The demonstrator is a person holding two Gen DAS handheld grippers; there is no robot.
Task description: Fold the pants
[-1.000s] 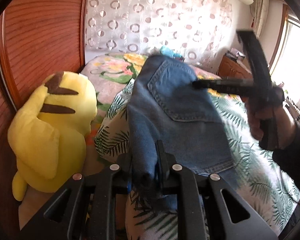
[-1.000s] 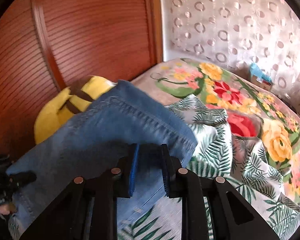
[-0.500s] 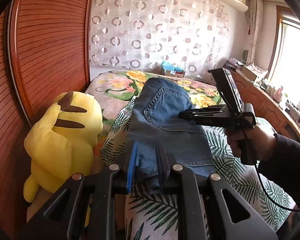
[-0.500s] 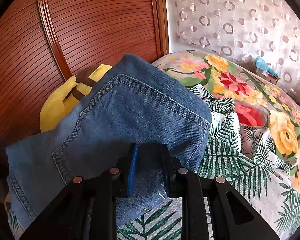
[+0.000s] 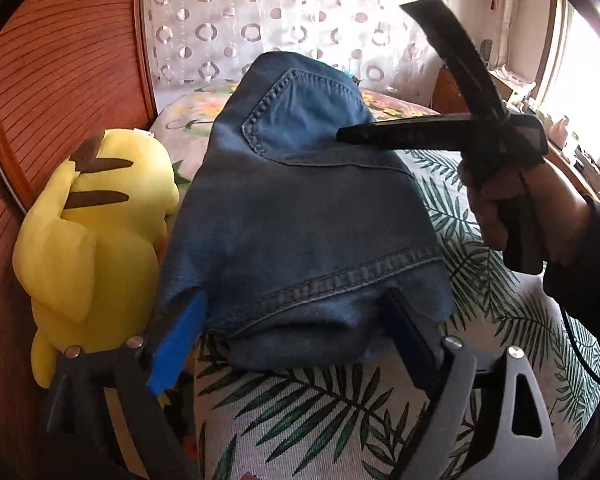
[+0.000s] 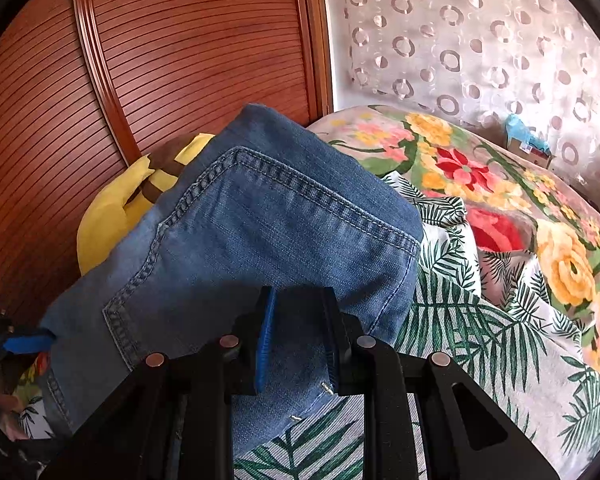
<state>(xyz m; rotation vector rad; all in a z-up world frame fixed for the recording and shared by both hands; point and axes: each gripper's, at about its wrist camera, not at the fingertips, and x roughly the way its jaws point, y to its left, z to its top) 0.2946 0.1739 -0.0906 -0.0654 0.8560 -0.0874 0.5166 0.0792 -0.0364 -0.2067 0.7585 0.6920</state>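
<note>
Blue denim pants point(image 5: 300, 220) lie folded in a heap on the leaf-print bedspread point(image 5: 300, 420), back pocket up. My left gripper point(image 5: 294, 300) straddles their near edge; its jaws are opening wide, the denim lies between them and the pads do not press on it. In the right wrist view the pants point(image 6: 260, 232) fill the middle, and my right gripper point(image 6: 296, 300) is shut on a fold of their near edge. A hand point(image 5: 516, 216) holds that right gripper over the pants' far right side. The left gripper's blue pad point(image 6: 24, 344) shows at the left edge.
A yellow plush toy point(image 5: 92, 232) leans against the ribbed wooden panel point(image 5: 60, 60), touching the pants' left side. A floral blanket point(image 6: 480, 168) covers the far bed. A curtain with rings point(image 5: 260, 20) hangs behind. A small blue-topped box point(image 6: 528, 144) sits by it.
My left gripper's jaws have sprung apart and let go of the denim edge, and it has sunk closer to the pants. The right gripper stays clamped and still.
</note>
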